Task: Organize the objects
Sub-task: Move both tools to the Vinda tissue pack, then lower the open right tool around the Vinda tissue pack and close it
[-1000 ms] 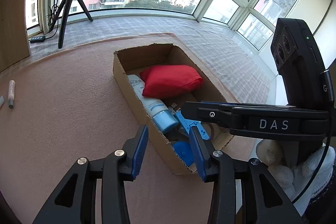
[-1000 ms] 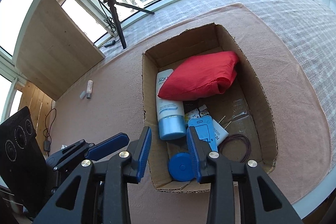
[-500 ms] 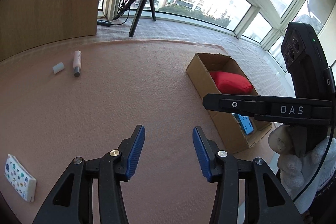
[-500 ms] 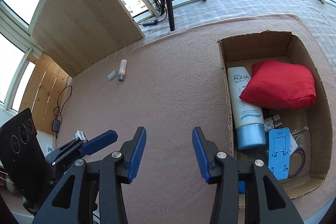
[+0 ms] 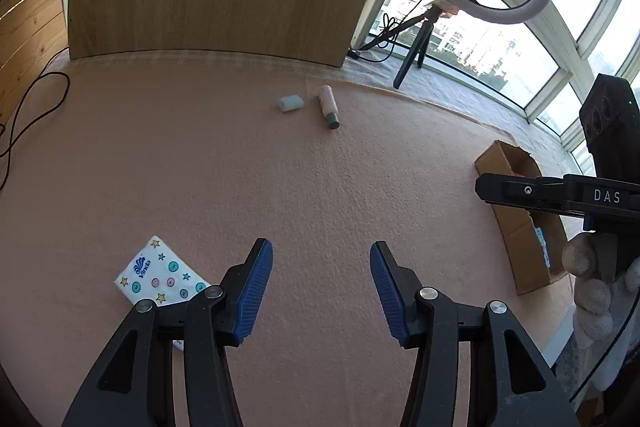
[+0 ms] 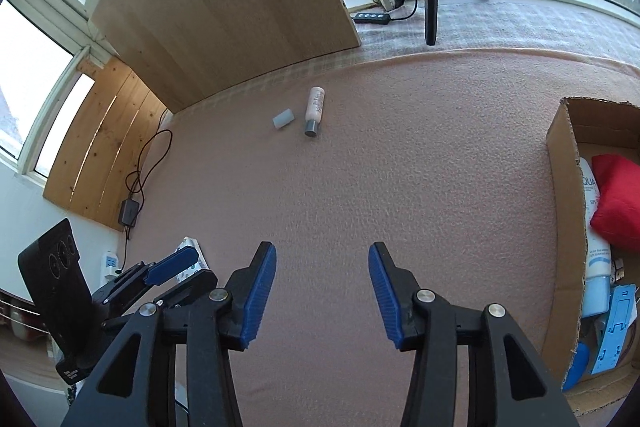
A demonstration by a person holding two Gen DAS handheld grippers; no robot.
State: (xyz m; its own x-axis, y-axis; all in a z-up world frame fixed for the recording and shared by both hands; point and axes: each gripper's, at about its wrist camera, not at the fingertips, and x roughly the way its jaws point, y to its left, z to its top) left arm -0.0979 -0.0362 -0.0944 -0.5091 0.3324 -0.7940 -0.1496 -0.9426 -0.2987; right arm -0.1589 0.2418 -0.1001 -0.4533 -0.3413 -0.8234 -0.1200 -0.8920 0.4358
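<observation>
Both my grippers hang spread and empty over the pink carpet (image 5: 320,187).

My left gripper (image 5: 321,283) has its jaws apart, the tissue pack (image 5: 160,277) just beside its left finger; my right gripper (image 6: 322,285) is likewise released, holding nothing; the small bottle (image 6: 314,111) and its loose cap (image 6: 283,119) lie side by side, well ahead; the cardboard box (image 6: 560,187), with a red pouch (image 6: 618,203) inside, sits to my right.
</observation>
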